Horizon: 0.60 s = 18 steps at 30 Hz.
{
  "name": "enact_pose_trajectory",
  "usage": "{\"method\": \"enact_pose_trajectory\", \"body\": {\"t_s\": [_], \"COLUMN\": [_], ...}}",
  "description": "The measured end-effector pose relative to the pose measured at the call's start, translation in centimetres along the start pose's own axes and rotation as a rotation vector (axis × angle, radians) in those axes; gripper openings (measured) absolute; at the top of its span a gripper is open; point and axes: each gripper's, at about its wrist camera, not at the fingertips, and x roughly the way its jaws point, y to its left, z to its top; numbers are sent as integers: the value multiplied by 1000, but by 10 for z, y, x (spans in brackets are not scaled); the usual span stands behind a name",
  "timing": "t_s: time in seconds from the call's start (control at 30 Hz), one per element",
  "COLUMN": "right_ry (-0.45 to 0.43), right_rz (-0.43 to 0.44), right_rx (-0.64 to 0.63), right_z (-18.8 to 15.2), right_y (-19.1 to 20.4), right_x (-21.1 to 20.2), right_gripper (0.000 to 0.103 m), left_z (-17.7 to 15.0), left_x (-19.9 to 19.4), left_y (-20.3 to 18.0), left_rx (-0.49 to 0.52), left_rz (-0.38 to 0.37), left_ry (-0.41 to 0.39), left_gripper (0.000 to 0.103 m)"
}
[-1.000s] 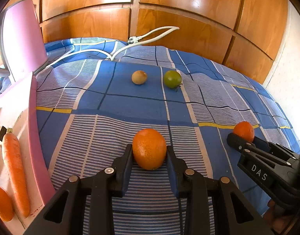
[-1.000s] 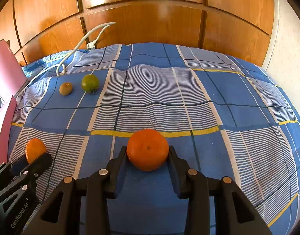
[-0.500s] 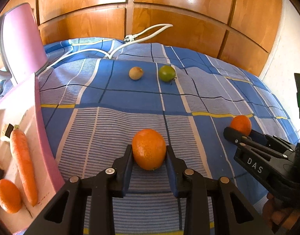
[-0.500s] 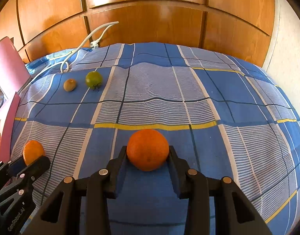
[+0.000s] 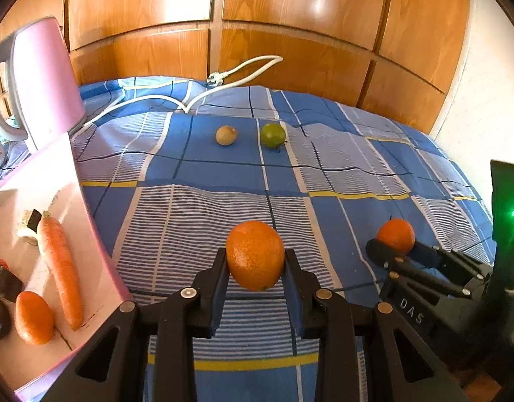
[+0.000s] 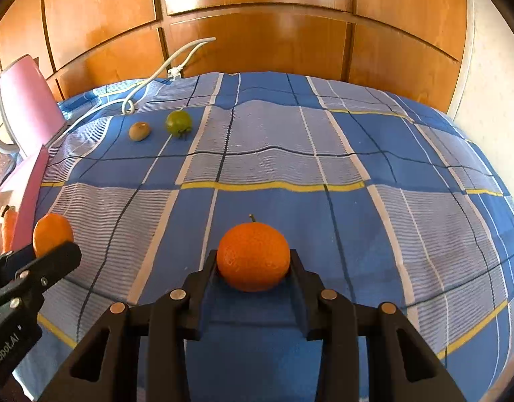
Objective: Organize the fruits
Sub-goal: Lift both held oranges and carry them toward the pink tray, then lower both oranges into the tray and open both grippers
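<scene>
At my far left a pink tray (image 5: 99, 268) is lying on the blue checked cloth (image 5: 196, 221), carrying a carrot (image 5: 60, 268), a small orange fruit (image 5: 34, 316) and some dark pieces I cannot identify. A pink kettle (image 5: 45, 77) is standing behind it. I am gripping an orange (image 5: 255, 259) in my left gripper (image 5: 255, 268), its pads pressing on both sides. Farther back, a kiwi (image 5: 226, 135) and a green fruit (image 5: 272, 135) are sitting side by side on the cloth. To the right, my right gripper (image 6: 253, 264) is clamping a second orange (image 6: 253, 256) above the cloth.
</scene>
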Motion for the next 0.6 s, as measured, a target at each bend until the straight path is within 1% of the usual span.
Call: {"method": "enact_pose_trajectory", "body": {"t_s": [0.43, 0.6], "right_ry": [15, 2], "right_rz": [56, 80], "right_rx": [21, 7], "right_z": [-12, -11], "right_y": [9, 17], "right_x": [-15, -25], "right_gripper": [38, 38], "left_z": [-5, -5], "left_x": [-28, -38], "left_y": [6, 14], "left_rx": [0, -25], "left_rz": [-18, -17], "left_ry": [-45, -60], "left_gripper": [32, 32]}}
